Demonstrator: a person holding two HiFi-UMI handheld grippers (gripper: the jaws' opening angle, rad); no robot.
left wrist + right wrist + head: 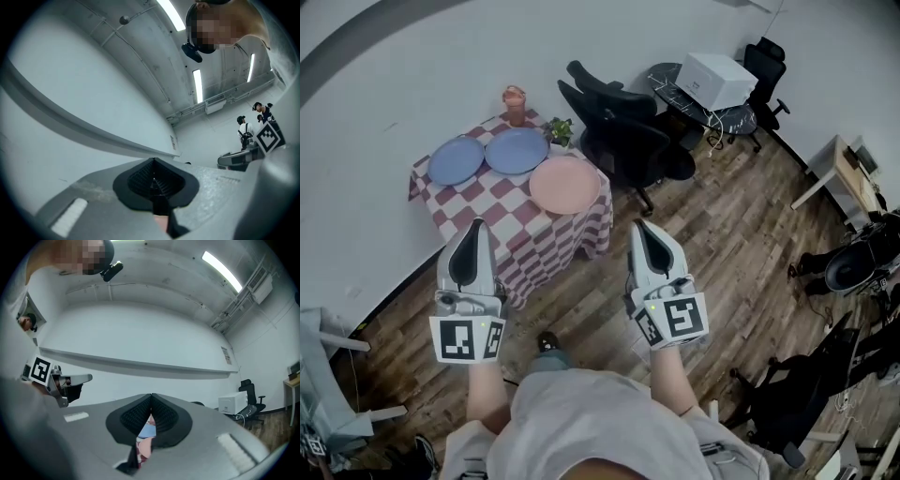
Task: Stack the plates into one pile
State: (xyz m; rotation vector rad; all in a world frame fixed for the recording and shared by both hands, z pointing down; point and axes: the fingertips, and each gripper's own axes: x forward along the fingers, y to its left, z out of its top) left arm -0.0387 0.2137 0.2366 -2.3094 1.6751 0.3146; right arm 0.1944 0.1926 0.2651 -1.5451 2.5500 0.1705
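Room: wood-plank floor [722, 234], white wall.
Counter: small counter under a red-and-white checked cloth [534, 239], well ahead of the person.
Plates: left round blue plate [456, 160], middle round blue plate [517, 150] and round pink plate [565, 184] lie side by side, unstacked.
Grippers: left hand-held gripper [475, 227] and right hand-held gripper [639, 227], jaws together, empty.
Approach: probably best to reach the counter first, part the jaws, then pinch one rim.

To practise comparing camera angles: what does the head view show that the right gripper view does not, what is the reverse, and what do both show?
Head view only: the two blue plates and the pink plate whole on the checked table, plus a plant. Right gripper view only: the ceiling light and the right gripper with its jaws shut, empty. Both: the left gripper, the white box, a black chair.
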